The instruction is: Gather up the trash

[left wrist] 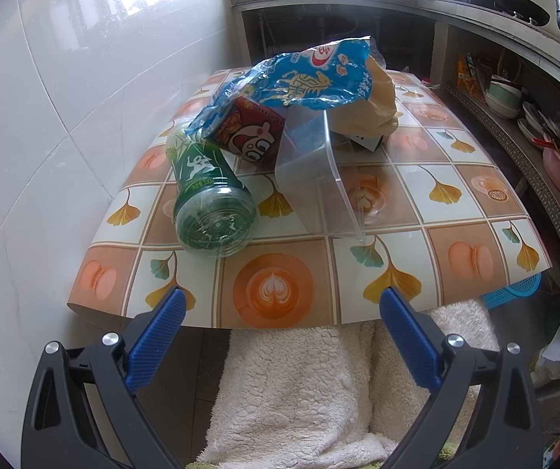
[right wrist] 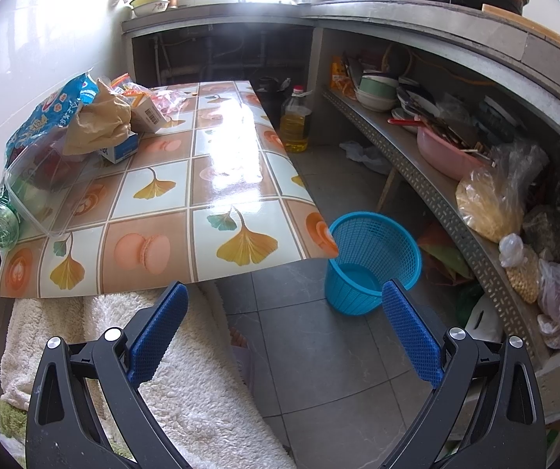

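— Both grippers were nearest the lens, weren't they?

— Yes. My left gripper [left wrist: 280, 305] hung with its jaws spread wide and empty at the near edge of the bench [left wrist: 475, 179]; my right gripper [right wrist: 285, 301] gaped the same way, over the floor.

— And the trash?

— Piled on the bench by the wall — a green bottle [left wrist: 211, 203] on its side, a clear plastic tub [left wrist: 315, 179], a blue wrapper [left wrist: 299, 78] on top. A blue basket [right wrist: 373, 262] stood on the floor beside the bench corner.
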`<state>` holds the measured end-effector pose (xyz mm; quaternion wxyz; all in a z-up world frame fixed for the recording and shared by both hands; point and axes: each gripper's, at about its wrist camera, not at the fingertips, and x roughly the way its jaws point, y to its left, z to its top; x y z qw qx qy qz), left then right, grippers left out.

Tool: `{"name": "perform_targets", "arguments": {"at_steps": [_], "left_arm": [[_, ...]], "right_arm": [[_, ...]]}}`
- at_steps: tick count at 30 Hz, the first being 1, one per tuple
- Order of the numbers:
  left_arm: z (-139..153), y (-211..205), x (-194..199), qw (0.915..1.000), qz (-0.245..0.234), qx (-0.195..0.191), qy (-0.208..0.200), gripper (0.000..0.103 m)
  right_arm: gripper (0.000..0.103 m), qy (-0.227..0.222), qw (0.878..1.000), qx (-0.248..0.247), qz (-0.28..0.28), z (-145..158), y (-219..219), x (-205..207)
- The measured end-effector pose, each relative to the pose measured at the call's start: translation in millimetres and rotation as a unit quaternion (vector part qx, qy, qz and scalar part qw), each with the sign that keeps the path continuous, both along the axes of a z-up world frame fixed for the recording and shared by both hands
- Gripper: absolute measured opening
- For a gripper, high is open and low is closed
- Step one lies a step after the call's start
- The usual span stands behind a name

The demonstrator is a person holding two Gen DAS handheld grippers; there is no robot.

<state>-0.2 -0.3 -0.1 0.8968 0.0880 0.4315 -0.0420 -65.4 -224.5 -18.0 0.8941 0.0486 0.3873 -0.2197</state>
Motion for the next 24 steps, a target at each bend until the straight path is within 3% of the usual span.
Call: {"name": "perform_targets", "arguments": {"at_steps": [14, 24], "left_arm": [[2.2, 4.7, -0.8, 1.0000, 0.001, 0.001, -0.007, 0.097], [19.4, 24.5, 18.8, 0.9992, 0.002, 0.003, -0.040, 0.097]], "right_arm": [[0.095, -0.007, 1.000, -0.005, 0.004, 4.2, 0.9, 2.1], [0.095, -0.046, 0.998, -0.016, 0.039, 20.2, 11.4, 22.2]]}}
